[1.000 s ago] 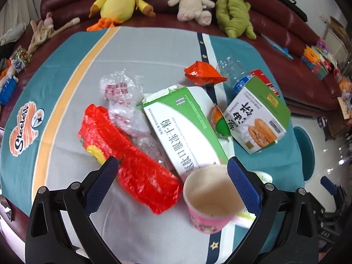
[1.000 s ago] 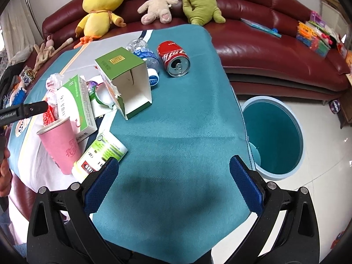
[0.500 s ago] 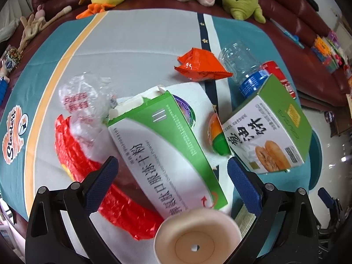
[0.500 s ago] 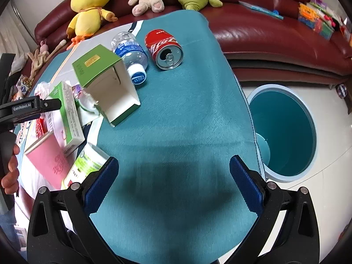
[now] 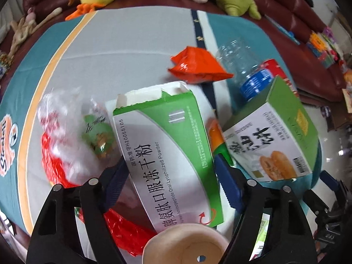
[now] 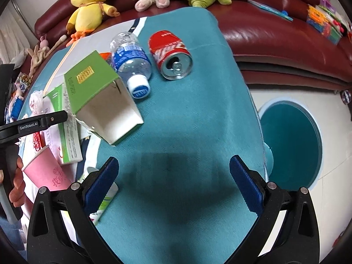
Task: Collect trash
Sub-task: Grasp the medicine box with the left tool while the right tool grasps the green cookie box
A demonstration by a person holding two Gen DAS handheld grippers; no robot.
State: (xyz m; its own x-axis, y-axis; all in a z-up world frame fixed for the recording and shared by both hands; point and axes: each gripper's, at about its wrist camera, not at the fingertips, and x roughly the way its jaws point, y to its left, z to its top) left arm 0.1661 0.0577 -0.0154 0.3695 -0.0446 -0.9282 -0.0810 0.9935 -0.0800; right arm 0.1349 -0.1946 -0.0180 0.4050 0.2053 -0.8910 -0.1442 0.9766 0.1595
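A green-and-white medicine box [image 5: 167,154] lies between the fingers of my left gripper [image 5: 171,171]. The jaws are closing, and the blue pads stand close to its long sides. A pink paper cup [image 5: 187,246] stands just below them. Beside the box lie a red plastic bag [image 5: 55,154], a clear bag [image 5: 63,118], an orange wrapper [image 5: 198,66] and a green biscuit box [image 5: 275,136]. My right gripper [image 6: 173,167] hangs open over bare teal cloth. Ahead of it are a plastic bottle [image 6: 132,61] and a red can [image 6: 171,55].
A round teal bin [image 6: 290,143] stands on the floor right of the table. Stuffed toys [image 6: 88,4] sit on the red sofa behind. A green-and-white packet [image 6: 103,204] lies by the right gripper's left finger. A hand [image 6: 15,187] holds the left gripper's handle.
The left gripper moved forward and down over the medicine box and its jaws narrowed around it. The right gripper moved forward toward the can and bottle, still open.
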